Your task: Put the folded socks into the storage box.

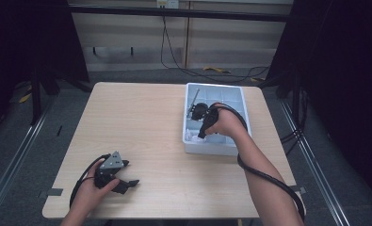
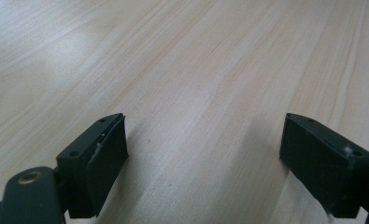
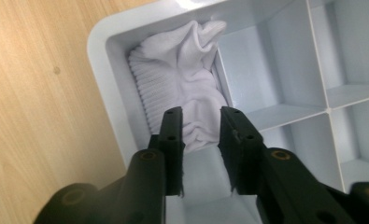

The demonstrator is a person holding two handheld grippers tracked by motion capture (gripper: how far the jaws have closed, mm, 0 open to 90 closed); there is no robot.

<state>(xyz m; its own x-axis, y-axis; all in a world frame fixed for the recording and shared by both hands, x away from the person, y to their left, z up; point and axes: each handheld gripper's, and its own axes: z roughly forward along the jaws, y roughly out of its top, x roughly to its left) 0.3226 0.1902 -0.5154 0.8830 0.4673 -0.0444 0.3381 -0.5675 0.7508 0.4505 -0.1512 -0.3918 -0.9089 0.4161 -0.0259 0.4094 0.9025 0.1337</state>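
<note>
Table (image 1: 141,136) of pale wood takes up the middle of the high view, with a white divided tray (image 1: 215,149) on its right half, close to the right edge. The right gripper (image 1: 193,114), held in the person's right hand (image 1: 225,123), reaches down into the tray, over the near-left compartments. A bit of white cloth (image 1: 191,136) shows in the near-left corner compartment. The left gripper (image 1: 126,184) rests low over the table at the near-left, well apart from the tray, with its grey plate on top and its cable looping around the left hand (image 1: 92,192).

From the left gripper view, the left gripper (image 2: 203,154) stands with its jaws wide apart, nothing between them but bare table (image 2: 182,70).

From the right gripper view, the right gripper (image 3: 201,135) points into the corner compartment of the tray (image 3: 102,70). The cloth (image 3: 182,79), a white ribbed and crumpled piece, lies bunched against the compartment's outer wall. The jaws stand narrowly parted, with a fold of the cloth seen in the gap near their tips; the pads do not press on it. Other compartments of the tray lie to the right, and table wood shows to the left of the tray's rim.
</note>
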